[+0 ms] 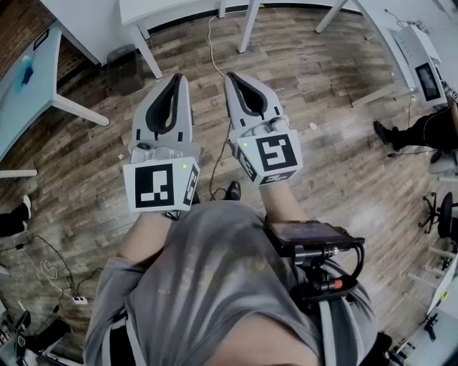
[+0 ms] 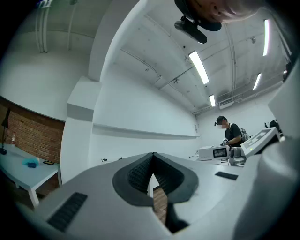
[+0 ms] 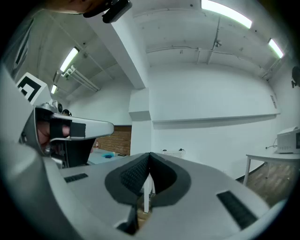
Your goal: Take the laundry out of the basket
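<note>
My left gripper point(image 1: 174, 77) and right gripper point(image 1: 236, 77) are held side by side at waist height over the wooden floor, both pointing forward. Each has its jaws shut with nothing between them. The left gripper view shows the left gripper point(image 2: 153, 154) with its dark pads pressed together, aimed at a white wall. In the right gripper view the right gripper point(image 3: 150, 153) is closed the same way. Far beyond it a small white slotted basket point(image 3: 173, 152) stands by the wall. No laundry shows in any view.
White tables point(image 1: 179, 11) stand ahead, with a dark bin point(image 1: 125, 68) beside one leg. A light blue table point(image 1: 28, 78) is at the left. Cables point(image 1: 213, 50) trail over the floor. A person point(image 2: 232, 133) stands at a bench with equipment; another person's leg point(image 1: 418, 132) shows at the right.
</note>
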Action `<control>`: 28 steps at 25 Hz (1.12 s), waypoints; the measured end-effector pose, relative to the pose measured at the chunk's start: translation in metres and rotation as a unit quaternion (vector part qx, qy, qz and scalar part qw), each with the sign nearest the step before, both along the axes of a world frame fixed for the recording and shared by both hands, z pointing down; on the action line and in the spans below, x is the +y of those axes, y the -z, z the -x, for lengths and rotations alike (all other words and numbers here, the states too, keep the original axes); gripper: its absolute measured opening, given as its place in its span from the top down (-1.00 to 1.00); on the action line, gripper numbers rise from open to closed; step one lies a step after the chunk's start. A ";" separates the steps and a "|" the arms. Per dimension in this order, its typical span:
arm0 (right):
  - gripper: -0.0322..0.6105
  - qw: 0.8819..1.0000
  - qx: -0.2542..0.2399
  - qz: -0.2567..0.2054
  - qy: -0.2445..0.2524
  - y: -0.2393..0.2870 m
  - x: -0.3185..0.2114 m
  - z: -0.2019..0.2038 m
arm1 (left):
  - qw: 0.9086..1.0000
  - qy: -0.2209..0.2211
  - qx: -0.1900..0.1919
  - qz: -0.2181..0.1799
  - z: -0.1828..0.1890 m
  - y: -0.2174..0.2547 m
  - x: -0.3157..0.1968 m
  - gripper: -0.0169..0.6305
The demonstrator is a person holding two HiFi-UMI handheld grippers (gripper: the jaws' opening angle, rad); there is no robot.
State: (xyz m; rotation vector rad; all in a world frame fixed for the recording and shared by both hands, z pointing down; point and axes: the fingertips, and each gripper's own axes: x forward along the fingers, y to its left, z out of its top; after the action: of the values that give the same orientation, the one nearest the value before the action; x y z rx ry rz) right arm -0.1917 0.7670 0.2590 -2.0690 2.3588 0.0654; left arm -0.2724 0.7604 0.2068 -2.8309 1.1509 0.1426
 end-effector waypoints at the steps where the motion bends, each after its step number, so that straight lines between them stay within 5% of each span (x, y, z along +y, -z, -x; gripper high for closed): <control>1: 0.88 1.000 0.000 -0.001 0.001 0.000 0.003 -0.005 | 1.000 -0.001 -0.001 0.000 -0.005 0.000 0.003 0.92; 17: 0.88 0.998 -0.050 -0.009 0.023 -0.014 0.030 -0.081 | 0.999 0.016 -0.027 0.007 -0.078 -0.016 0.032 0.92; 28: 0.88 0.998 -0.049 0.015 0.024 -0.033 -0.043 -0.080 | 0.999 0.025 -0.016 0.020 -0.066 -0.033 -0.049 0.92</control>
State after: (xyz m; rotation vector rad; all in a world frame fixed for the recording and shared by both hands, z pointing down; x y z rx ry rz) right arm -0.1116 0.7243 0.2915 -1.9779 2.3650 -0.0717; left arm -0.2063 0.7113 0.2394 -2.8253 1.2299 0.0718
